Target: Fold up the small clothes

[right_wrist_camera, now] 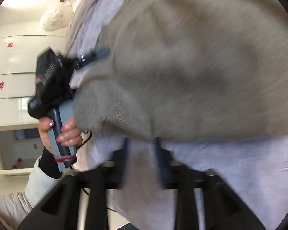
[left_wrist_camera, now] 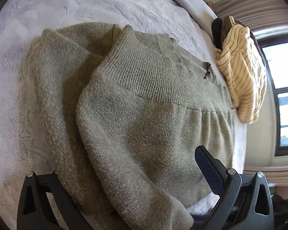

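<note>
Olive-grey sweater spread on a pale bedspread, partly folded

Left gripper jaws wide, fabric draped between them, grip unclear; right gripper jaws parted and empty, just below the sweater's lower edge. Striped cream garment near the bed's far edge. Hand around the left gripper's handle, seen blurred from the right wrist

My right wrist view was smeared with motion blur, so the sweater showed no knit. In the left wrist view, that sweater's sleeve hid my left finger, and dark clothes lay mostly hidden behind the striped garment.
</note>
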Motion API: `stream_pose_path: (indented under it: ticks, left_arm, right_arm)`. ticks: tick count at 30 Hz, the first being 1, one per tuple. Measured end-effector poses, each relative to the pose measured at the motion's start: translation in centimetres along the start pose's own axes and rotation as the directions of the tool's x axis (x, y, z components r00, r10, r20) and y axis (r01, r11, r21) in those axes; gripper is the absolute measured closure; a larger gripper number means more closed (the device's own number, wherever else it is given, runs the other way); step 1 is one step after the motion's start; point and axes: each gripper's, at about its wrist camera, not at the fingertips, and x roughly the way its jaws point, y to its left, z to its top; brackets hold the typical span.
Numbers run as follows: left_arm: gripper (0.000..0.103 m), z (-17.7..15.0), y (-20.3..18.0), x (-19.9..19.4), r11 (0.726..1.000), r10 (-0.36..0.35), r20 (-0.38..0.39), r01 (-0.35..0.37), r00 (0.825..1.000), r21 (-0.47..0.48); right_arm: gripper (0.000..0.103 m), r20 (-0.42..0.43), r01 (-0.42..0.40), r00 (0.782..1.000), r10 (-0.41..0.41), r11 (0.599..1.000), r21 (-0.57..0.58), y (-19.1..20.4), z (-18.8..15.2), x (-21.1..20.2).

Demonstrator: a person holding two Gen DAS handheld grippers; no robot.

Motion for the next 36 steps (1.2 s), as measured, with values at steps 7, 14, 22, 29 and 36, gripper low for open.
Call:
stream_pose_path:
  ticks: [7, 14, 22, 29, 36]
  left_arm:
    - [0.002, 0.0, -0.8, 0.4, 0.998, 0.054, 0.013, -0.054, 0.998, 0.031]
    - [0.052, 0.3, -1.1, 1.3, 0.983, 0.175, 0.007, -0.175, 0.985, 0.052]
    - [0.085, 0.7, -0.9, -1.1, 1.000, 0.027, 0.078, -0.026, 0.997, -0.009]
    - [0.085, 1.4, -6.9, -3.5, 0.994, -0.086, 0.137, 0.075, 0.987, 0.078]
    - [0.085, 2.8, -15.8, -3.3, 0.967, -0.172, 0.137, 0.141, 0.976, 0.212]
  right_arm:
    - [0.080, 0.204, 0.080, 0.977, -0.069, 0.996, -0.048, 0.6, 5.6, -4.5]
    - [0.087, 0.147, 0.144, 0.979, -0.139, 0.989, -0.021, -2.6, 8.4, -0.7]
    - [0.089, 0.146, 0.075, 0.986, -0.075, 0.997, 0.005, -4.3, 7.7, -0.1]
    - [0.089, 0.151, -0.009, 0.989, 0.004, 0.999, 0.031, -5.9, 7.4, -1.2]
    - [0.089, 0.209, -0.094, 0.974, 0.082, 0.995, 0.045, -7.4, 7.2, -4.6]
